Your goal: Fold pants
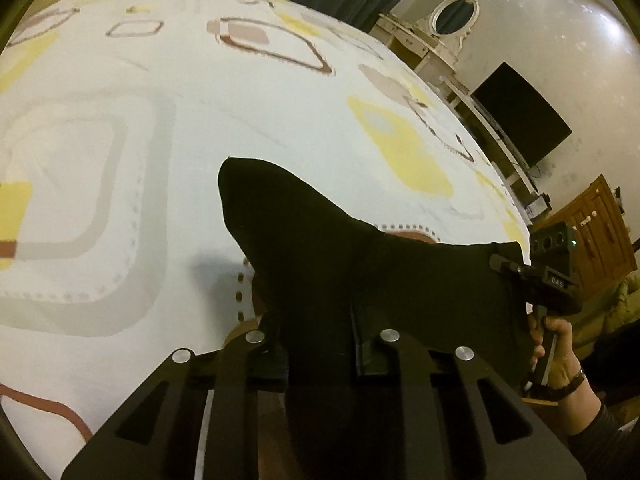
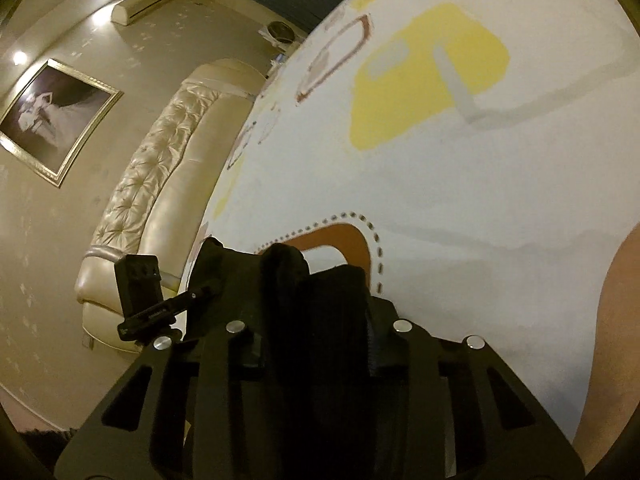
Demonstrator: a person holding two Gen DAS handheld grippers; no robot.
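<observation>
**Both my grippers clamped on one pair of black pants over a patterned bed**

I see one pair of pants [image 1: 320,248], matte black, soft, with no sheen or visible weave. From my left wrist camera the cloth rises from 6 o'clock, where my left gripper [image 1: 320,354] pinches it between its two dark fingers, and spreads up into a rounded, lifted lobe near the picture's centre. A taut edge runs out to 3 o'clock, where my right gripper [image 1: 510,266] bites the far corner; one bare hand [image 1: 554,348], with a dark wristband and ribbed dark sleeve, holds its handle.

From my right wrist camera the same black cloth [image 2: 320,304] is bunched in thick folds between the right gripper's [image 2: 316,320] two fingers at 6 o'clock, the jaws narrowed onto it. At 8 o'clock the left gripper [image 2: 200,276] grips the other end.

Under everything lies one bedspread [image 1: 200,128], smooth white fabric printed with rounded squares in yellow, grey, taupe and brown, some edged with dotted stitching. At 9 o'clock in the right view stands one cream headboard [image 2: 160,184], glossy, button-tufted and padded
</observation>
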